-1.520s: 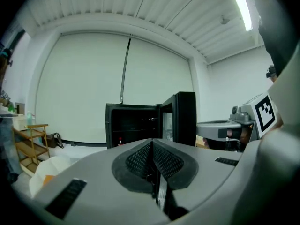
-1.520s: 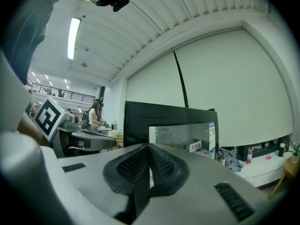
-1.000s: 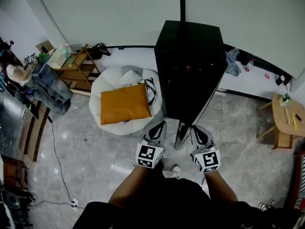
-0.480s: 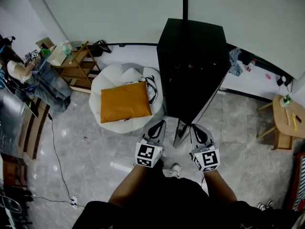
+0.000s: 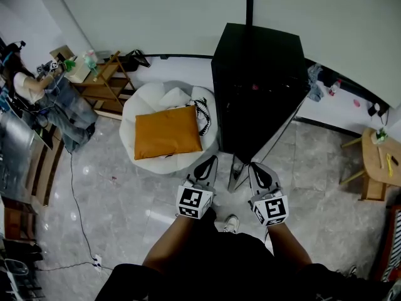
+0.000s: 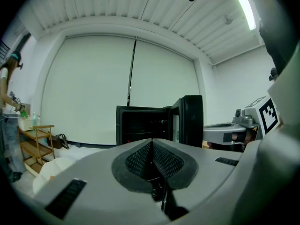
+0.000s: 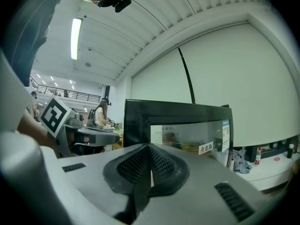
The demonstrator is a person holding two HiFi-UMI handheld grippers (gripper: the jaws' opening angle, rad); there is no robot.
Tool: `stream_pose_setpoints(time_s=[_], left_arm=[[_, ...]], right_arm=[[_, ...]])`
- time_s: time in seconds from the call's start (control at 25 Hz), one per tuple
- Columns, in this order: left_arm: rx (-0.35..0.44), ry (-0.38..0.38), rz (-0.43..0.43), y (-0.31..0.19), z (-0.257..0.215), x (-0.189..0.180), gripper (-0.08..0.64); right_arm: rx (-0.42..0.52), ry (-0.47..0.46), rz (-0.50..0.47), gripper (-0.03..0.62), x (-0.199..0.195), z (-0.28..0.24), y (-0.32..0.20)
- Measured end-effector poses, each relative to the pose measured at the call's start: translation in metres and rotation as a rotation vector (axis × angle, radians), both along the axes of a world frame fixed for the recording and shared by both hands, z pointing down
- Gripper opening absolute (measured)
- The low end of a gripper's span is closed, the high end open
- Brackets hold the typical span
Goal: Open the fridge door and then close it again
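Observation:
The black fridge (image 5: 257, 86) stands against the white wall with its glass door (image 5: 238, 171) swung out towards me. In the head view the door's edge sits between my two grippers. My left gripper (image 5: 208, 163) is left of the door, shut and holding nothing. In the left gripper view it (image 6: 151, 146) faces the dark open cabinet (image 6: 143, 125), with the door (image 6: 190, 121) to the right. My right gripper (image 5: 258, 168) is right of the door, also shut and holding nothing. In the right gripper view it (image 7: 149, 151) faces the door's glass front (image 7: 192, 125), which bears a sticker.
A white beanbag with an orange cushion (image 5: 168, 133) lies just left of the fridge. A wooden shelf (image 5: 103, 86) and a seated person (image 5: 50, 99) are further left. A small wooden table (image 5: 379, 162) stands at the right. A cable (image 5: 78, 212) runs across the marble floor.
The head view has drifted slightly. Both grippers and the fridge door stand as before.

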State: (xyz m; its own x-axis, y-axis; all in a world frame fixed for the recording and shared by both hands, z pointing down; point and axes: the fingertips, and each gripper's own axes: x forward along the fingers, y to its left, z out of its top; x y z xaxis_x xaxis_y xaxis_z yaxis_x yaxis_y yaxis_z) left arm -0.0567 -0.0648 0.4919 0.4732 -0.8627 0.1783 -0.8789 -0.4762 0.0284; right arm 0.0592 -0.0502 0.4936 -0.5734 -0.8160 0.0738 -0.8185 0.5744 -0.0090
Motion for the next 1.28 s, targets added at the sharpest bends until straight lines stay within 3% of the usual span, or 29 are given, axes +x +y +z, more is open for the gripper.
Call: stream_pose_setpoints(time_s=[1.28], left_arm=[[-0.049,-0.017,-0.033,-0.049,0.014,-0.043,0.023]], right_arm=[[-0.011,0.014,-0.03,0.014,-0.058,0.0,-0.06]])
